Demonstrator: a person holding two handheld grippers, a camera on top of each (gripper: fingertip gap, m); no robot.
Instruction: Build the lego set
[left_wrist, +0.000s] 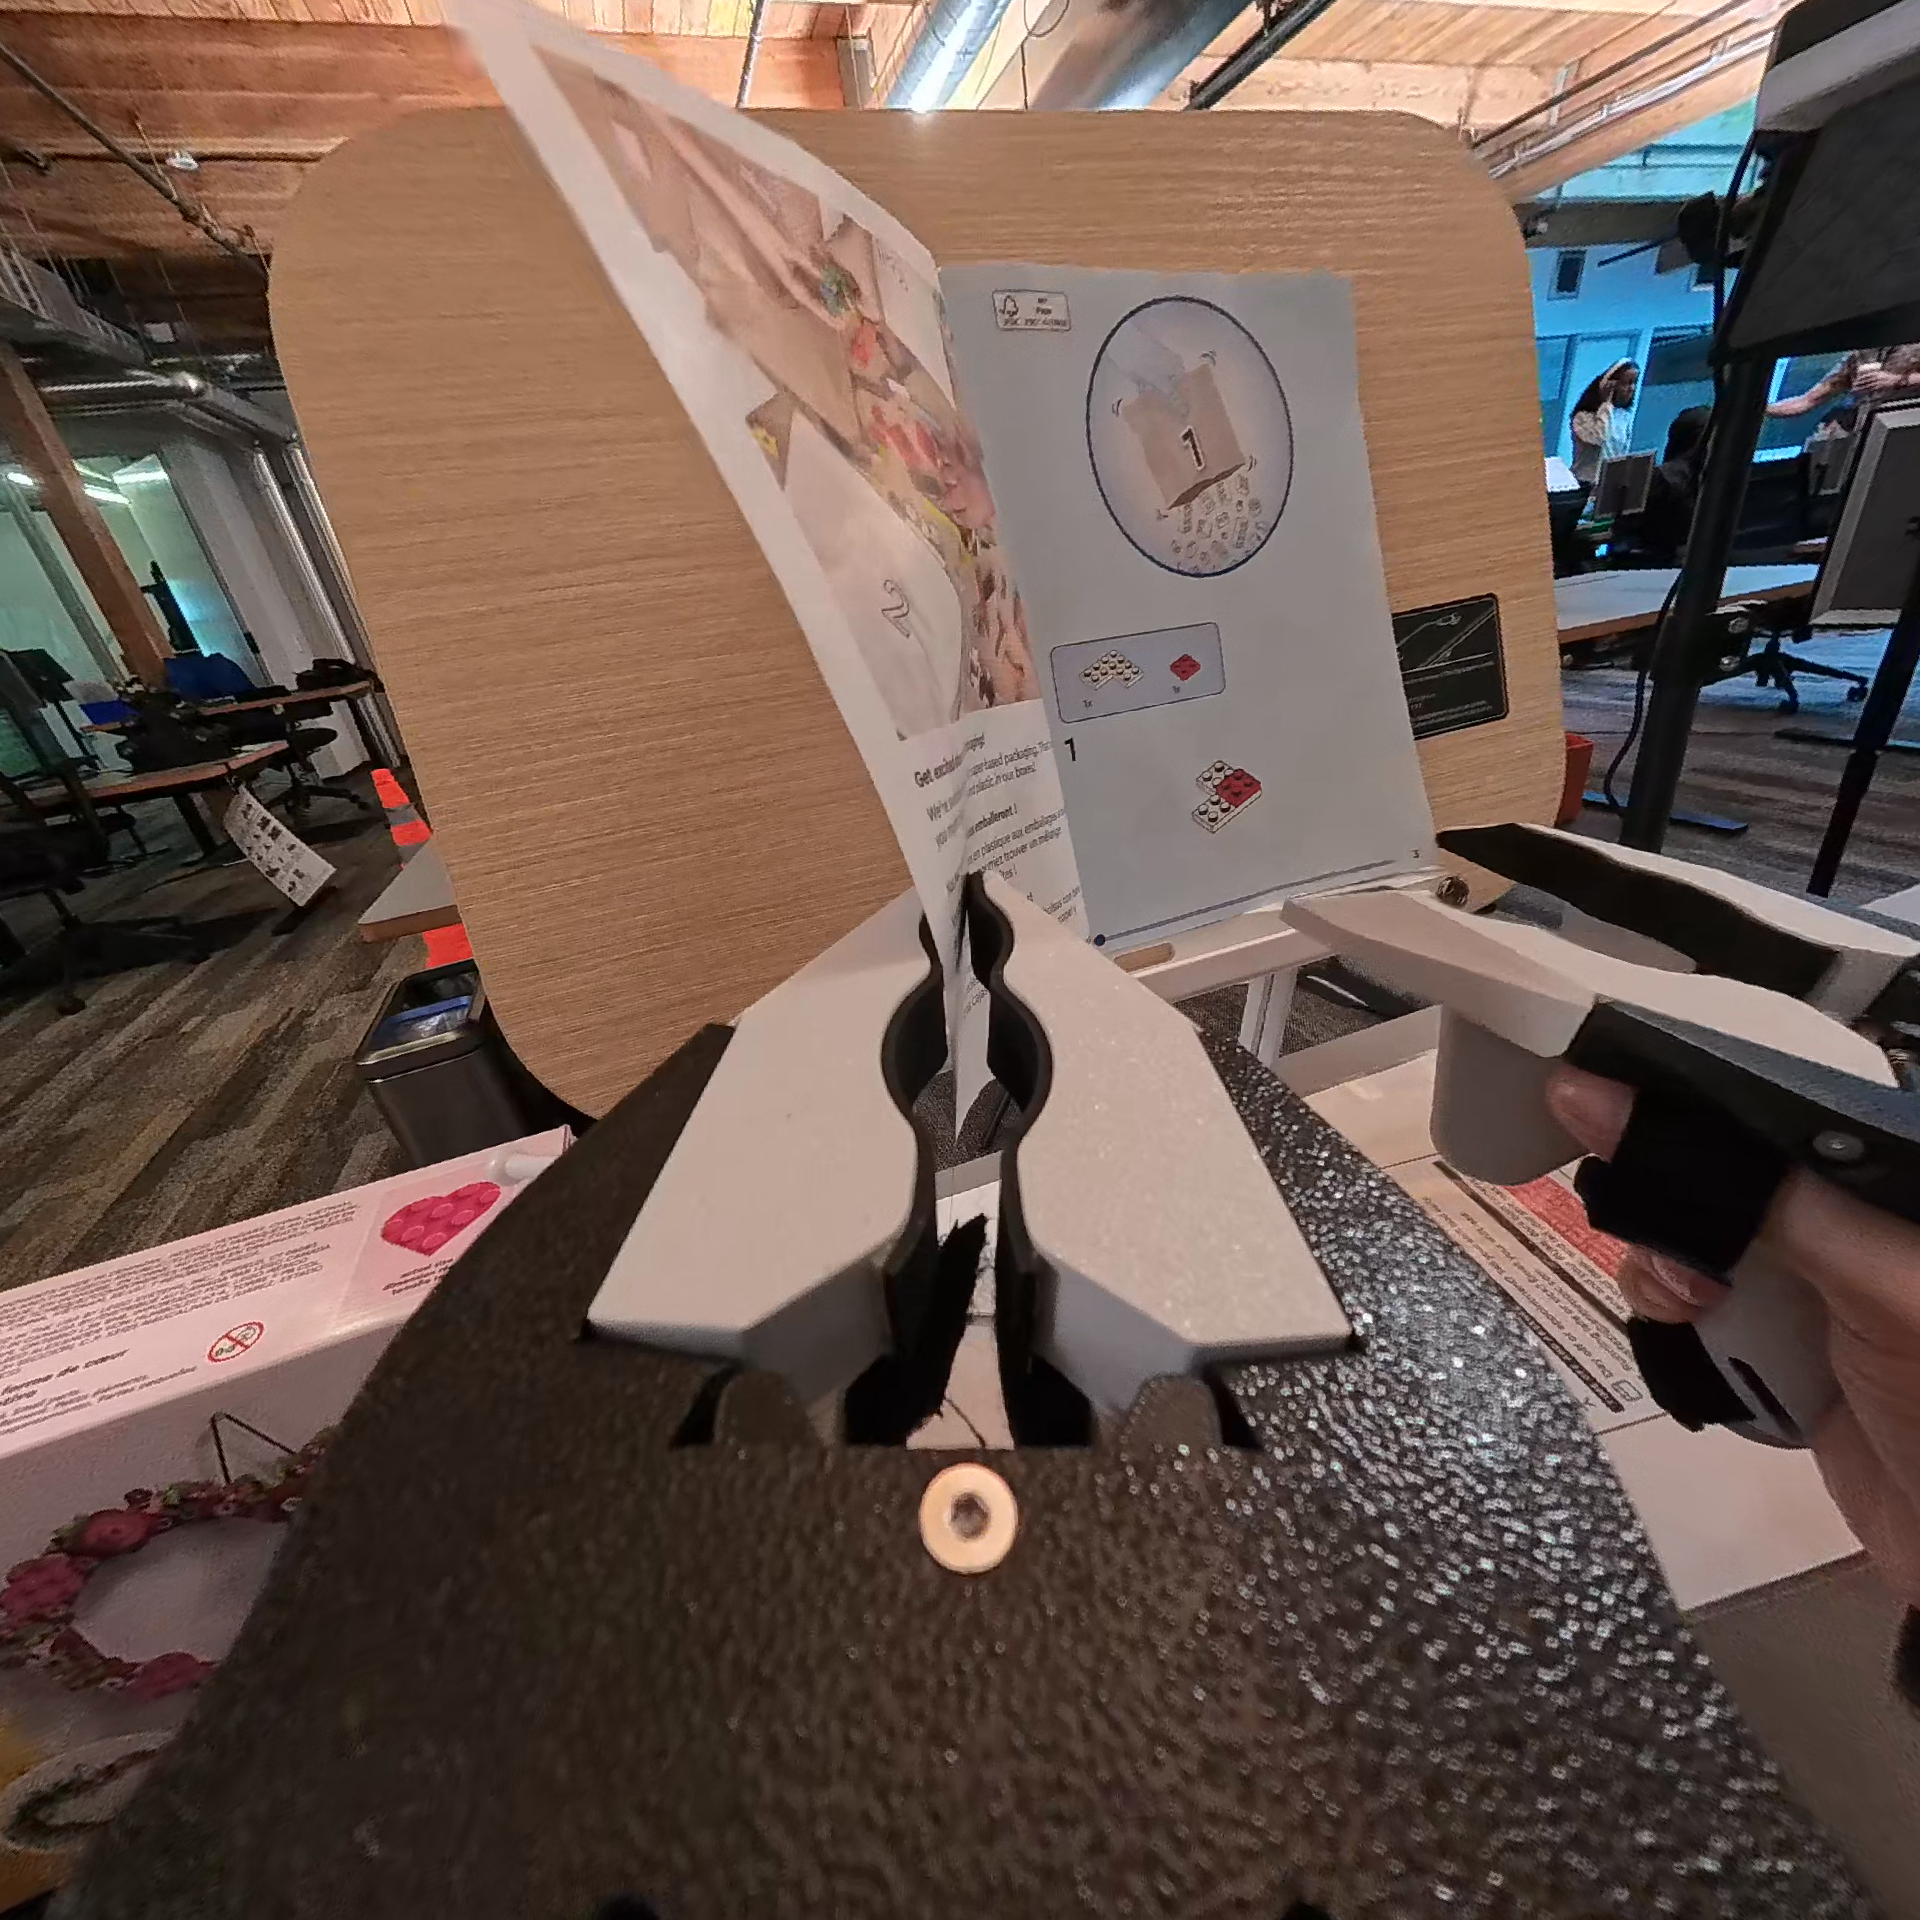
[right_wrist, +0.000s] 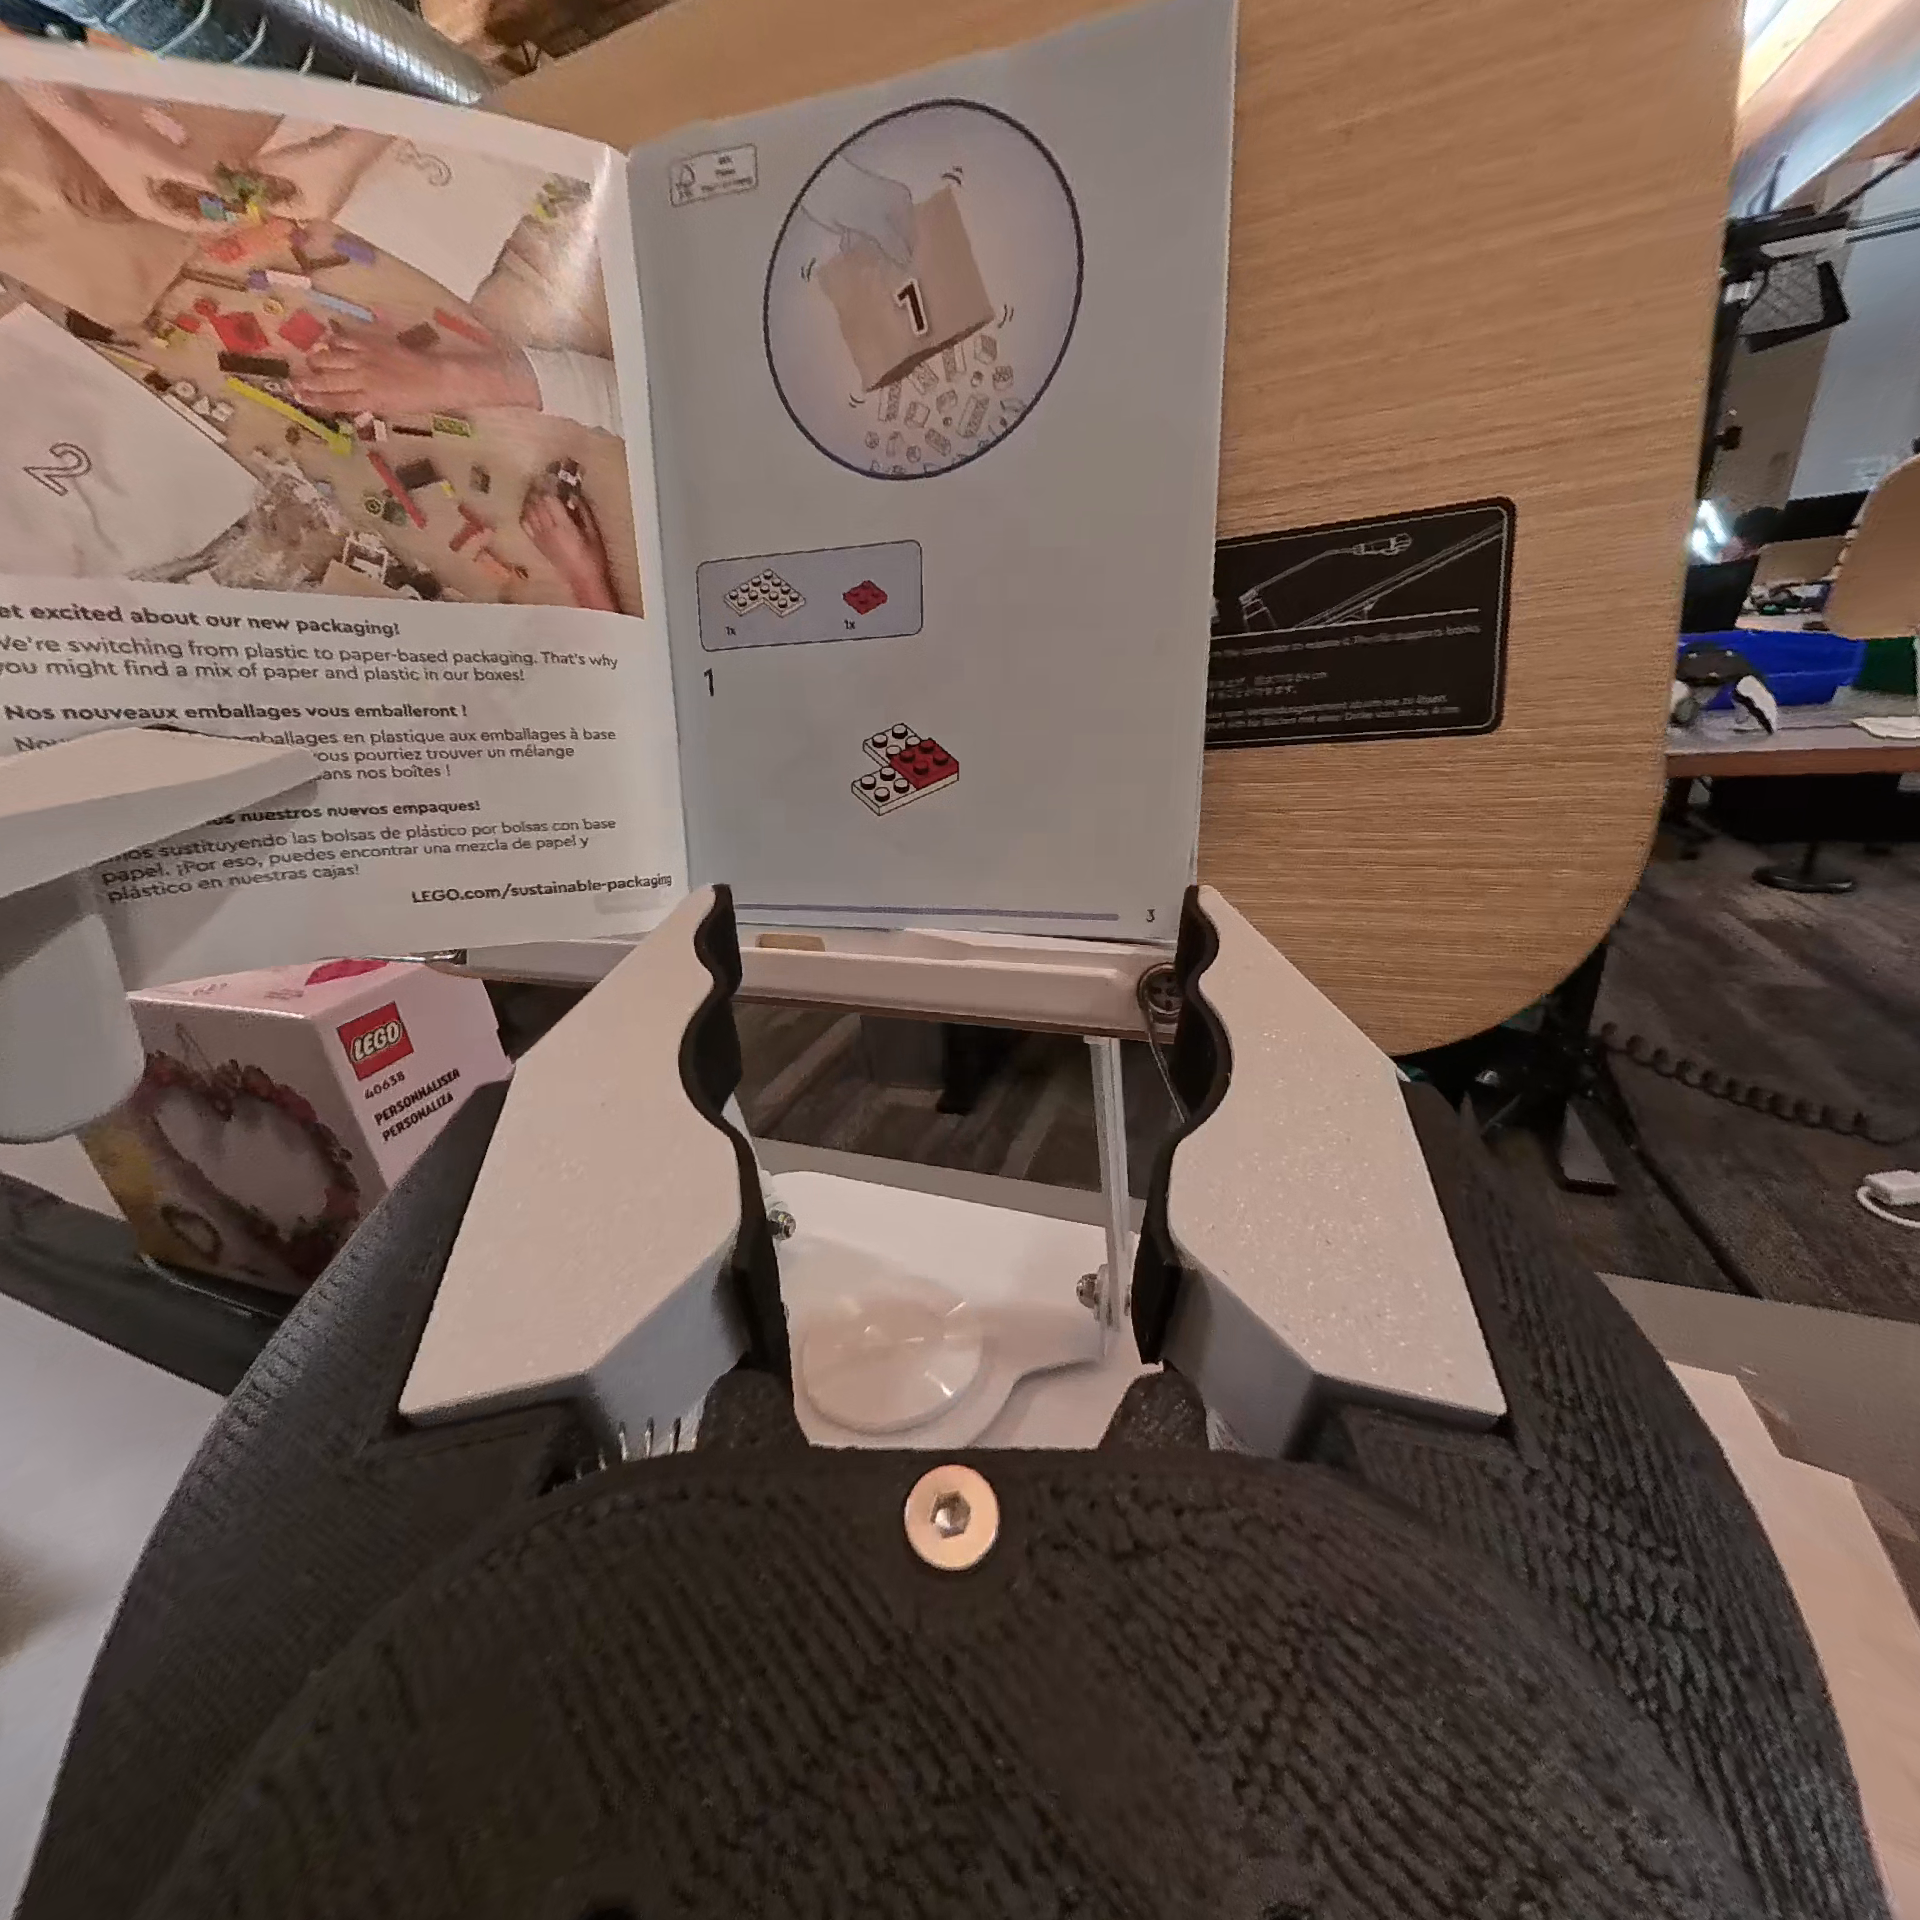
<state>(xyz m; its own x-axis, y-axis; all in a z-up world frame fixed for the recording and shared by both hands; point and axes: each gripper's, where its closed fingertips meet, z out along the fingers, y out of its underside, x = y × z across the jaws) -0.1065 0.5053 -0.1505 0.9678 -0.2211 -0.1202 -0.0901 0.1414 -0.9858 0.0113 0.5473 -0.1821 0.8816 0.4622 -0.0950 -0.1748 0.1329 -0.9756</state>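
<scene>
L tongs (left_wrist: 971, 914) pinched on booklet page (left_wrist: 831, 436); R tongs (right_wrist: 961, 935) wide open, empty.

The instruction booklet (right_wrist: 935, 520) is standing open on a stand (right_wrist: 935, 971), and a wooden panel (right_wrist: 1455, 416) is rising behind it. The left page (left_wrist: 831, 468) is lifting away from the right page (left_wrist: 1195, 623), and its lower edge is sitting between the fingers (left_wrist: 831, 1091) of the left gripper (left_wrist: 968, 904). The right gripper (right_wrist: 956, 935) is hanging just before the stand's front ledge, below the right page. The set box (right_wrist: 301, 1112) is lying on the tabletop (right_wrist: 62, 1455) at the left, below the left page. A placard (right_wrist: 1361, 623) is sitting on the panel, to the right of the booklet.
</scene>
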